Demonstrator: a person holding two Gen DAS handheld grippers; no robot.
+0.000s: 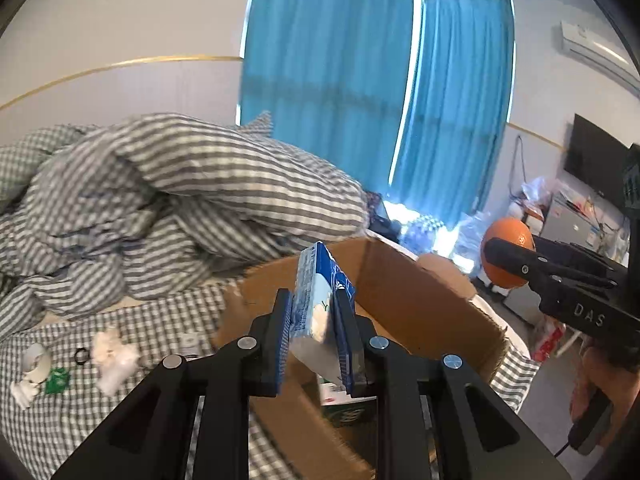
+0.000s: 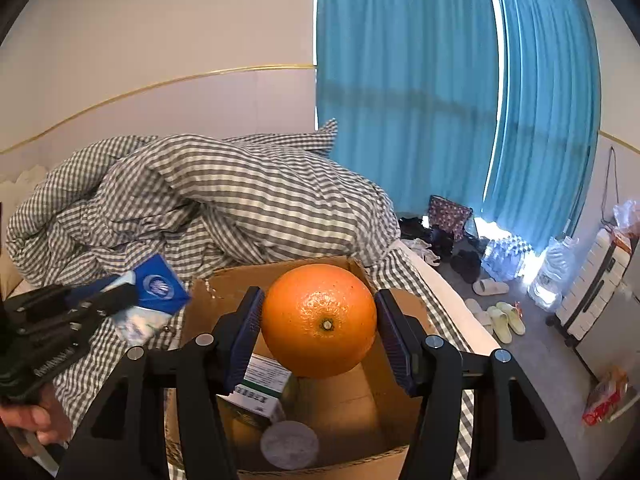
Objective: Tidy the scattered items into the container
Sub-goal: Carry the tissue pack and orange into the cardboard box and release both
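The left tool [image 1: 316, 320] is clamped narrow on a soft tissue pack [image 1: 316, 300], a flat, glossy plastic packet in blue and white that crinkles slightly between the ribbed blue pads [image 1: 285, 320]. It is held tilted above the near rim of the cardboard box [image 1: 420, 304], a brown corrugated carton with worn, rough-torn flaps that sits on the bed [image 1: 160, 328].

The right tool [image 2: 320, 320] grips an orange [image 2: 319, 320], round and dimpled with a small pale stem scar facing the camera, its pads pressing both sides. The fruit hangs over the open box, clear of its floor.

Inside the box lie a green and white carton [image 2: 260, 392] with printed sides and a round, flat, greyish disc [image 2: 289, 444].

The bed's sheet is grey-and-white gingham, with a rumpled duvet [image 1: 180, 184] of the same weave heaped behind. On the sheet to the left lie crumpled white tissues [image 1: 114, 356], a small black ring [image 1: 81, 356] and a green scrap [image 1: 58, 380].
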